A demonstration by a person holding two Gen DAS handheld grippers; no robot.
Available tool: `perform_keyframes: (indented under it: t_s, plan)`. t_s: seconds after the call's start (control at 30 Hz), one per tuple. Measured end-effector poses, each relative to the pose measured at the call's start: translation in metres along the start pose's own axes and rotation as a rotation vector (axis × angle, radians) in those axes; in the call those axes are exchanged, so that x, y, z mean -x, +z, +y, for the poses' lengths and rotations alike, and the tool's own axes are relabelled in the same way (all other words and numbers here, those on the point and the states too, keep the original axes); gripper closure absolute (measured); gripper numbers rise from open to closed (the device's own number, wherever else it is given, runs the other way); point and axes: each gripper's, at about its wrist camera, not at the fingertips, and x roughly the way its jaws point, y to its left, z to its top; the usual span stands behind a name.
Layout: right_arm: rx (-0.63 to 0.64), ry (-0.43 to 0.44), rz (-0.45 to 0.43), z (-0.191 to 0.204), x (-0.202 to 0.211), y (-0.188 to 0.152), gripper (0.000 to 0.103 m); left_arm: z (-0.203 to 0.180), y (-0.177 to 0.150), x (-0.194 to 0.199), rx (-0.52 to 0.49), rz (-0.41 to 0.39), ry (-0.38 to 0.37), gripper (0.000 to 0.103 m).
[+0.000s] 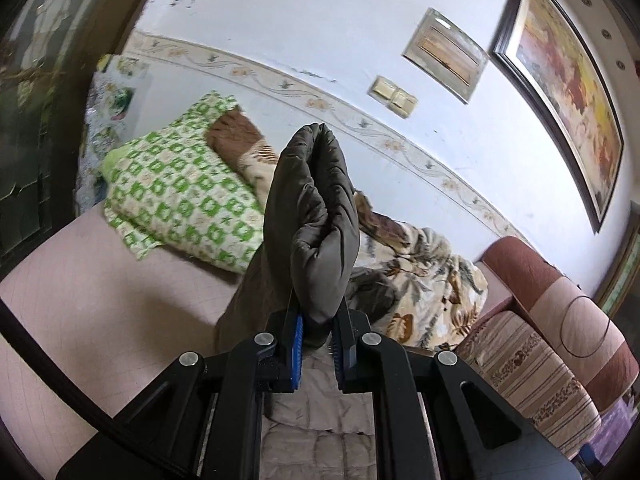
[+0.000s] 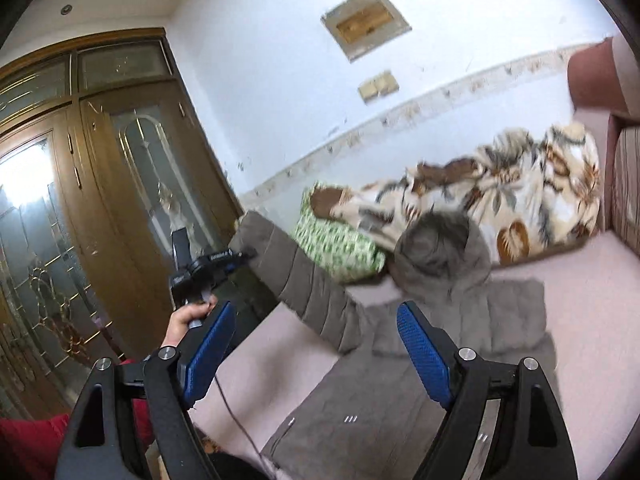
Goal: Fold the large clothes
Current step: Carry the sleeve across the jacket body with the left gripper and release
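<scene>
A grey-brown padded jacket (image 2: pixel 380 392) with a hood (image 2: pixel 440 256) lies on the pink bed (image 2: pixel 592 300). My left gripper (image 1: pixel 318 344) is shut on the jacket's sleeve cuff (image 1: pixel 316 208), which bulges up between its blue pads (image 1: pixel 297 348). In the right wrist view the left gripper (image 2: pixel 246 254) holds that sleeve (image 2: pixel 304 280) raised off the bed to the left. My right gripper (image 2: pixel 316 344) is open and empty, above the jacket's body.
A green patterned pillow (image 1: pixel 176 196) and a leaf-print blanket (image 1: pixel 424 280) lie along the wall. A striped headboard cushion (image 1: pixel 552 328) is at the right. A wooden wardrobe with glass doors (image 2: pixel 80 200) stands at the left. A cable (image 2: pixel 236 412) hangs near me.
</scene>
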Motion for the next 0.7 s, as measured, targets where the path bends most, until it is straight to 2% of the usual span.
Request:
perform_keyframes:
  t_s: [0.17, 0.33, 0.5, 0.7]
  plan:
    - [-0.008, -0.05, -0.047, -0.036, -0.011, 0.008, 0.015, -0.051, 0.003, -0.026, -0.046, 0.041, -0.013, 0.092]
    - [-0.092, -0.082, -0.065, -0.094, -0.022, 0.007, 0.015, -0.113, -0.021, -0.085, -0.119, 0.106, -0.005, 0.091]
    - [-0.101, -0.17, -0.084, -0.149, -0.02, -0.002, 0.015, -0.154, -0.063, -0.158, -0.167, 0.168, 0.025, 0.091]
    - [-0.214, -0.22, -0.054, -0.227, -0.024, -0.025, 0.015, -0.191, -0.133, -0.241, -0.187, 0.275, 0.015, 0.091]
